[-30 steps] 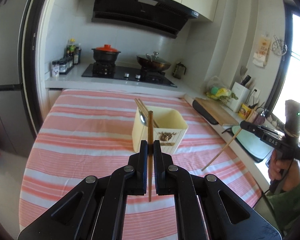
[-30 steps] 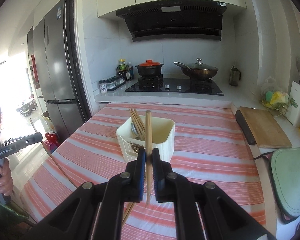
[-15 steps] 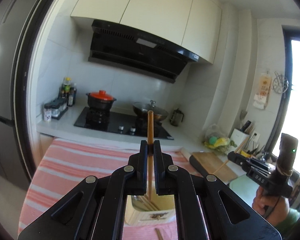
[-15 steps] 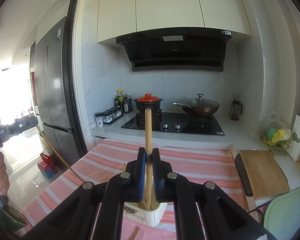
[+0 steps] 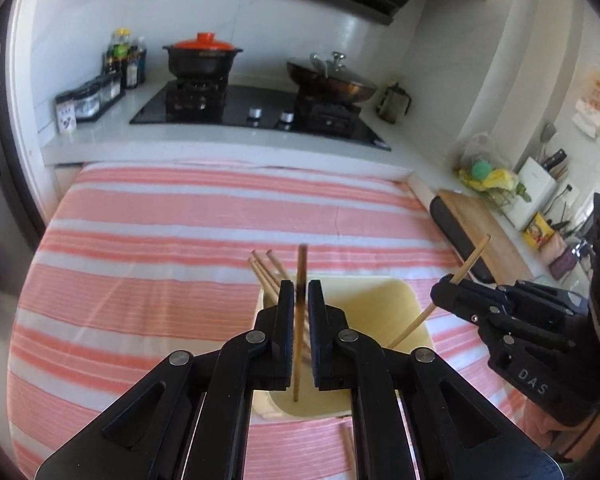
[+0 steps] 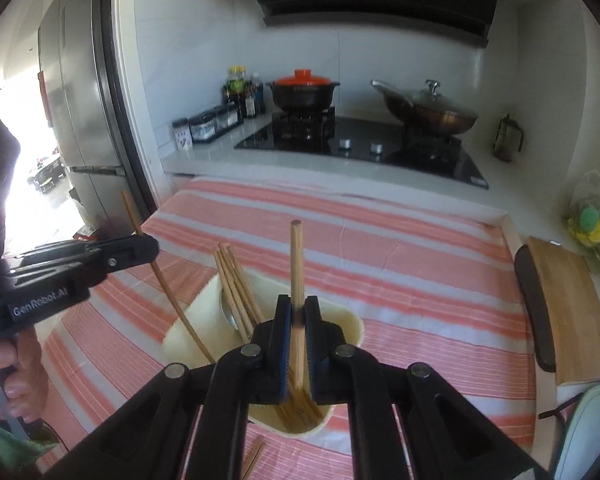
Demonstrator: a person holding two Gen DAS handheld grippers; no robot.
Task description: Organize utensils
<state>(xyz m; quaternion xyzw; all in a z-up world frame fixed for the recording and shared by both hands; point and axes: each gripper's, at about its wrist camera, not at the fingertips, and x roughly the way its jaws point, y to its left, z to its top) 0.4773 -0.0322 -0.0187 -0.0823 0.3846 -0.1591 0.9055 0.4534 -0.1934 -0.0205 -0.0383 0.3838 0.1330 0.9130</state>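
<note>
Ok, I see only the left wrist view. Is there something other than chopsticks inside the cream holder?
Observer: Yes, a metal spoon stands in the holder, just behind the bundled chopsticks.
Operator: And what is at the far left, past the edge of my view?
Observer: A tall steel refrigerator, next to a dark door frame.

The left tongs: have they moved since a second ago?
Yes. The left tongs went forward toward the stove, and now hang over the cream utensil holder.
</note>
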